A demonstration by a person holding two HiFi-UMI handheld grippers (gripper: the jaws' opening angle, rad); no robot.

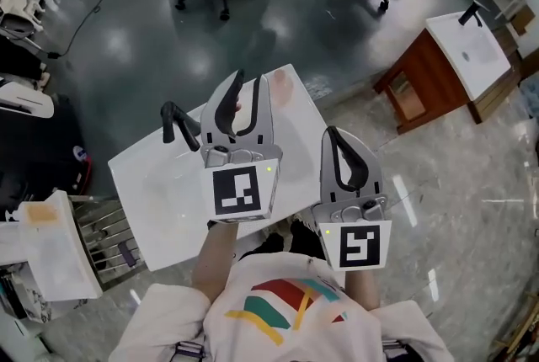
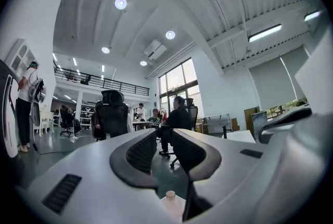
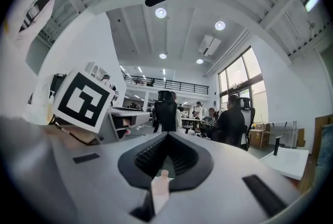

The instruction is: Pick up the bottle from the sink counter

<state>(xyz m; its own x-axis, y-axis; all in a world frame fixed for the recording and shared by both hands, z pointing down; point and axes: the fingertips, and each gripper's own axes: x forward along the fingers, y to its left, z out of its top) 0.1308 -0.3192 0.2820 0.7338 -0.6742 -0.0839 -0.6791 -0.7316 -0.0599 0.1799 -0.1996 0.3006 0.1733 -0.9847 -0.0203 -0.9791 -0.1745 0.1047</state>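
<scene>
On the sink counter (image 1: 160,192), the bottle (image 1: 281,87) stands upright.

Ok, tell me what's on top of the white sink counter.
A black faucet and a pale bottle near the far corner. The left tongs cover the middle of the counter, so anything there is hidden.

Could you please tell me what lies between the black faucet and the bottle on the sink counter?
The left gripper, jaws slightly apart, above the counter; the head view shows it.
</scene>
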